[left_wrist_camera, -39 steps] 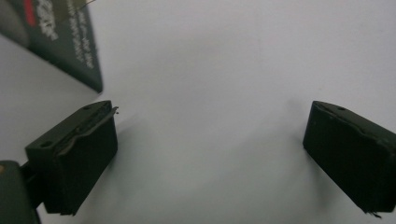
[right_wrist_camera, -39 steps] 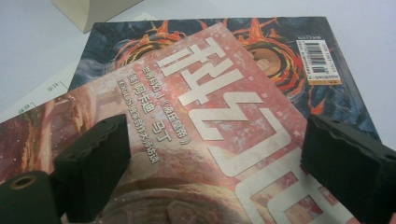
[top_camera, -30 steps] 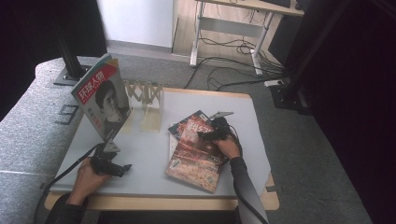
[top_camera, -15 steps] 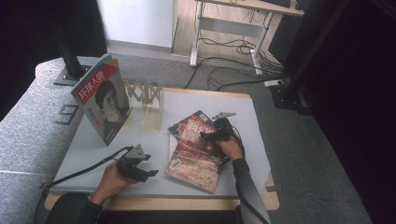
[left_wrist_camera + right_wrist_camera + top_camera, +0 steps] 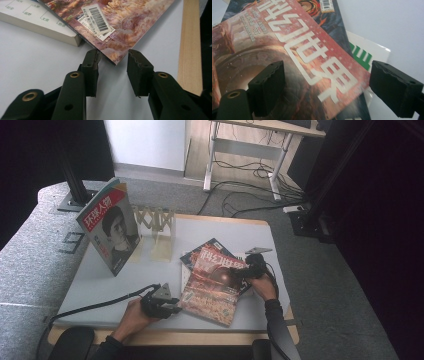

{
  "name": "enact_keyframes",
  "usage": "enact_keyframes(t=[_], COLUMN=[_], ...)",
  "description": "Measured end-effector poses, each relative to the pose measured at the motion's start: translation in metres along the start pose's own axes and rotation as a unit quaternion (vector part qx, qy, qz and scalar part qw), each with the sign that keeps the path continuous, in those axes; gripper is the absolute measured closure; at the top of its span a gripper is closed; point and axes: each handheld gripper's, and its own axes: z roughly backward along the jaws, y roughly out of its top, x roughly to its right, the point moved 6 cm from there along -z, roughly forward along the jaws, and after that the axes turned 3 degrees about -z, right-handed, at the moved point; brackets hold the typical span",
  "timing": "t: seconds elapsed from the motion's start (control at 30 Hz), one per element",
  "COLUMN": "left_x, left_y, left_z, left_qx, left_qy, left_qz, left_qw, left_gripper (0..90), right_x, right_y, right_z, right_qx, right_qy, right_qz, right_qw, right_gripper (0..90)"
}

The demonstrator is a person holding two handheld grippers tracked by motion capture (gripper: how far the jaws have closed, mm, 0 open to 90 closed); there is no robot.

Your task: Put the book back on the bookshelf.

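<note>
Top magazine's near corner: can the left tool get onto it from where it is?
Probably yes. The top magazine has its corner already between the left tool jaws, which have just been closing; nothing blocks it on the table.

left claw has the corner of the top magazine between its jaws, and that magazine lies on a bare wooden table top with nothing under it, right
Not quite. The left claw does have the corner of the top magazine between its jaws, which have just been closing. But the magazine lies on other magazines and a white book, on a white table with a wooden edge. The left gripper view shows it.
</note>
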Motion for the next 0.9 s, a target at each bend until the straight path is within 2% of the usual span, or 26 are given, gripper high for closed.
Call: enact_keyframes(t=[0.1,0.27,0.37,0.5,0.63,0.9], left_x=[0.002,0.0,0.0,-0.001,-0.002,-0.003], left_y=[0.004,0.01,0.014,0.018,0.019,0.018], left_z=[-0.004,-0.006,-0.008,-0.014,-0.015,-0.016], left_qx=[0.001,0.009,0.011,0.022,0.024,0.022], left_qy=[0.002,0.002,0.003,0.001,0.001,-0.002], left_qz=[0.0,0.002,-0.001,0.005,0.004,0.003], left_qw=[1.0,1.0,0.9999,0.9998,0.9997,0.9998], left_gripper=[62.1,62.1,62.1,62.1,61.9,61.2], right_x=[0.006,0.012,0.015,0.019,0.028,0.032], right_y=[-0.002,-0.006,-0.008,-0.01,-0.011,-0.009], right_z=[0.004,0.006,0.004,-0.001,-0.005,-0.015], right_qx=[-0.001,-0.006,-0.011,-0.024,-0.031,-0.035], right_qy=[-0.005,0.001,0.005,-0.002,0.001,0.037], right_qz=[-0.007,-0.022,-0.031,-0.035,-0.054,-0.085], right_qw=[1.0,0.9997,0.9994,0.9991,0.9981,0.9951], right_gripper=[12.6,10.3,8.6,4.3,0.0,0.0])
